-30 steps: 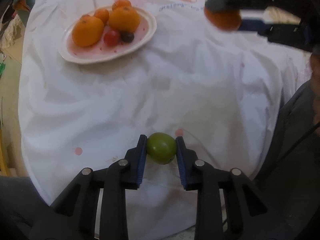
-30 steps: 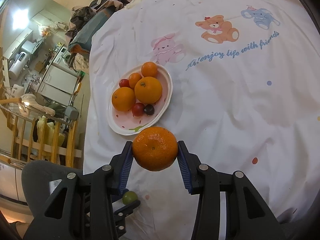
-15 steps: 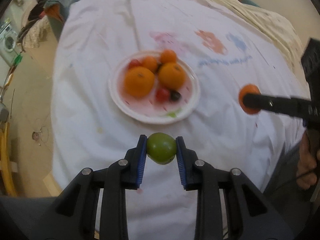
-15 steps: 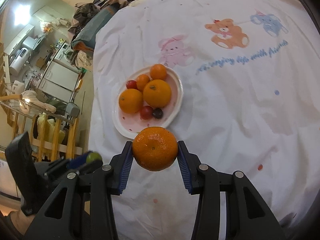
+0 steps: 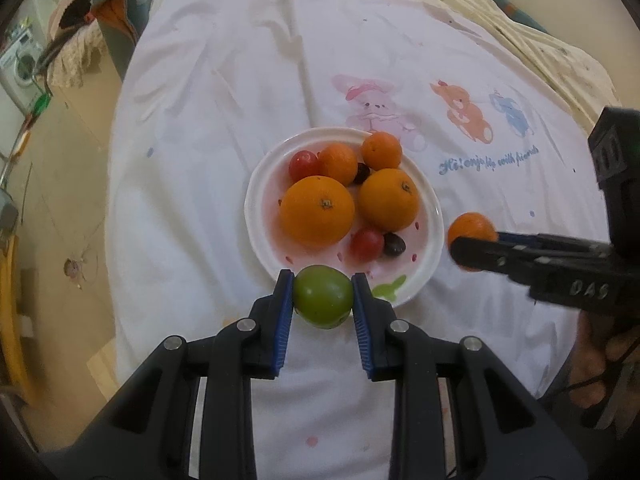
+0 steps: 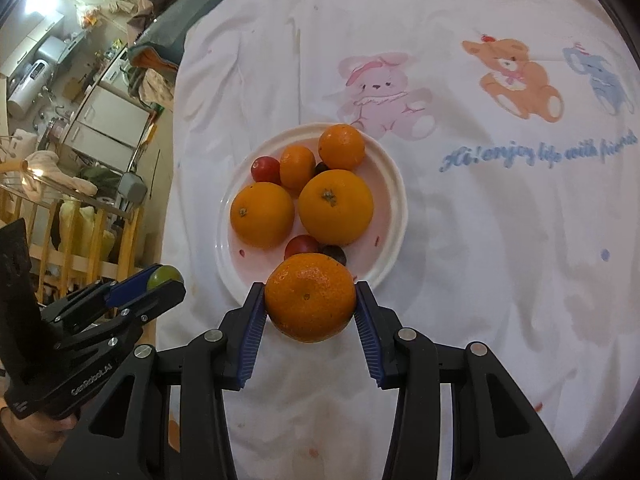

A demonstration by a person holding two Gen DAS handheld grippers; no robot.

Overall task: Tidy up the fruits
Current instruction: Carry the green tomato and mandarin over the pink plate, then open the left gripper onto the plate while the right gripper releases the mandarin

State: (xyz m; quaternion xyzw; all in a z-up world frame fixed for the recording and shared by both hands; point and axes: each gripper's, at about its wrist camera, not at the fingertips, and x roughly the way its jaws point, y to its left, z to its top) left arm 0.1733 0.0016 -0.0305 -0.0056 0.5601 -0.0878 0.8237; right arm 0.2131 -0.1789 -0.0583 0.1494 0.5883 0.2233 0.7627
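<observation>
Most of the fruit already sits on the white plate (image 5: 256, 216), at the centre of both views: two big oranges (image 5: 317, 211), two smaller ones (image 6: 341, 147) behind them, two red tomatoes (image 5: 366, 245) and two dark grapes (image 5: 394, 244). Two pieces are not yet down, and each is held in a claw.

The left gripper (image 5: 323, 298) pinches a green fruit (image 5: 323, 296) between its blue pads, at the lower middle of the left view, over the plate's near rim. In the right view the same claw shows at the lower left, off the plate's left edge.

The right gripper (image 6: 310, 300) is clamped on a mandarin (image 6: 310, 298), at the lower middle of its own view, just over the plate's near rim. In the left view it shows at the right, beside the plate.

No loose fruit shows on the white cloth (image 6: 480, 240) in either view. So the job looks nearly finished: what is left, I judge, is to set these two pieces down on the plate. The free room is mostly at the near side, where the rim is bare.
</observation>
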